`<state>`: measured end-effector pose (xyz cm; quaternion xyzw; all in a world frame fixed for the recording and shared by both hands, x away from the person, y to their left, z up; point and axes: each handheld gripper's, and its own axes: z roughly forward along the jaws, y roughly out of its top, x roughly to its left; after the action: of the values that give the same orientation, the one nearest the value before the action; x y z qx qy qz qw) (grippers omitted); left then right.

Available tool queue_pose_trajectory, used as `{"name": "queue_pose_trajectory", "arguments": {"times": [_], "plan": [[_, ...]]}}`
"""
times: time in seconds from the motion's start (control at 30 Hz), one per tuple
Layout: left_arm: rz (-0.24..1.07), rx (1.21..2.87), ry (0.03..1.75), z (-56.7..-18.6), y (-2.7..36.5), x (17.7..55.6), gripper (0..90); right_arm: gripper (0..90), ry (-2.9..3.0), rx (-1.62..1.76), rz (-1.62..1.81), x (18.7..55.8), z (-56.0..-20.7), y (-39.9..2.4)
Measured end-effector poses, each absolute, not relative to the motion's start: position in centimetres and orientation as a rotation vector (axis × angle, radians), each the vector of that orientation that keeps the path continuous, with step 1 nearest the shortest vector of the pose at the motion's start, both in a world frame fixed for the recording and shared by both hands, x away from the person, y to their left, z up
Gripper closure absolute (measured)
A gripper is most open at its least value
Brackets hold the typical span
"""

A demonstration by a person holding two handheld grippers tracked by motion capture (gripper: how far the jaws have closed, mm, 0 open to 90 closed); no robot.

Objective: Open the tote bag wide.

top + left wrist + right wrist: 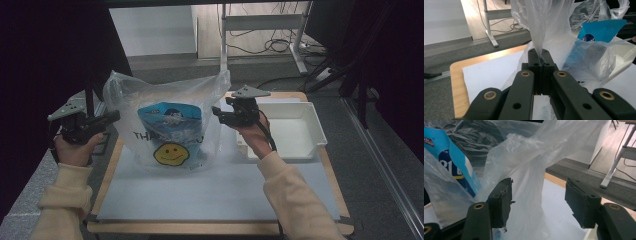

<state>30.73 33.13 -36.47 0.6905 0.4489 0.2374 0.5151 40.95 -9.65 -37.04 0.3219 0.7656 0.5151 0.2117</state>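
Left gripper (541, 60) pinches the plastic bag (165, 125) at frame centre; right gripper (537, 202) stands spread around its handle.

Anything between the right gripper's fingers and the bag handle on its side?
Nothing visible. The right gripper stands open with the plastic bag film already hanging in its gap, beside the left finger. The left gripper is shut on the bag's other side.

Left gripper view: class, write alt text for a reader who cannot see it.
Black tongs are shut on a fold of a clear plastic bag that holds a blue packet. Below is a white sheet on a wooden table.
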Motion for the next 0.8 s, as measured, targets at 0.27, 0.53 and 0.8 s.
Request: {"name": "queue_pose_trajectory", "arguments": {"times": [0.27,0.53,0.8], "plan": [[0.571,1.657,1.078,-36.5,33.1,30.7,89.6,51.2,2.186,0.891,1.445,41.7,-36.6,-8.8],[0.573,1.656,1.074,-36.4,33.1,30.6,89.6,83.5,2.210,0.872,1.429,42.1,-36.6,-8.5],[0.581,1.640,1.079,-36.7,33.6,30.1,89.6,88.8,2.192,0.821,1.475,41.2,-36.2,-9.0]]}}
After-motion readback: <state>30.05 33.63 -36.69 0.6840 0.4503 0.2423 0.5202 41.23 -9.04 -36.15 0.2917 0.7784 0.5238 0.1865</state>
